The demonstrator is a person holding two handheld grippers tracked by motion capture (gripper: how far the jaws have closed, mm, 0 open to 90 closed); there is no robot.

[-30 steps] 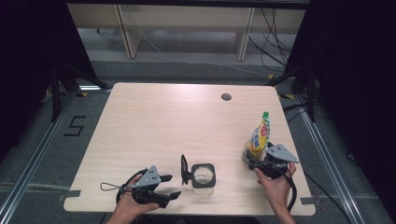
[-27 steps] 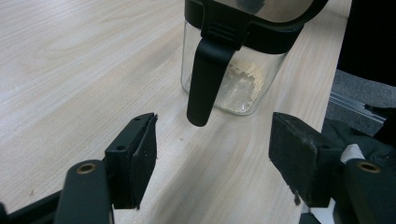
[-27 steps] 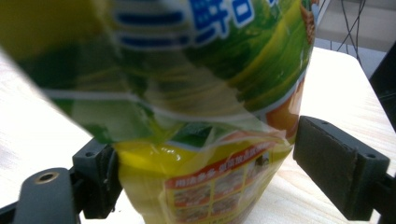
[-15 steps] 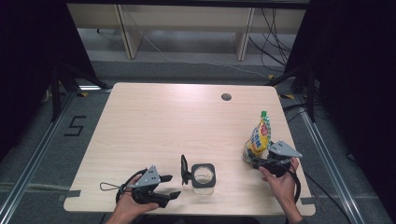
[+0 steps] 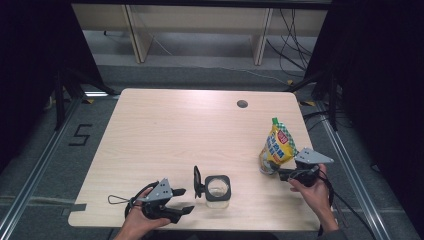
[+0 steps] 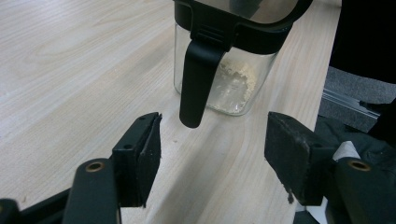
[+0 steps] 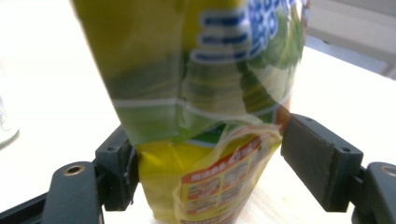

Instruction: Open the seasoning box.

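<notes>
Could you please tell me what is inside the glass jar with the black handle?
The glass jar holds a low layer of pale yellowish powder at its bottom; its black handle covers part of it.

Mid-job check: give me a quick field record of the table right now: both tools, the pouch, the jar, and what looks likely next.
left tool: jaws open, nothing between them, aimed at the jar handle
right tool: jaws astride the pouch's lower part, closing; left pad touching, right pad still apart
pouch: yellow-green, upright near the table's right edge
jar: clear, black rim, pale powder at the bottom, hinged lid standing open
table: light wood, round hole near the far edge
likely next: right tool finishes its grip on the pouch
</notes>
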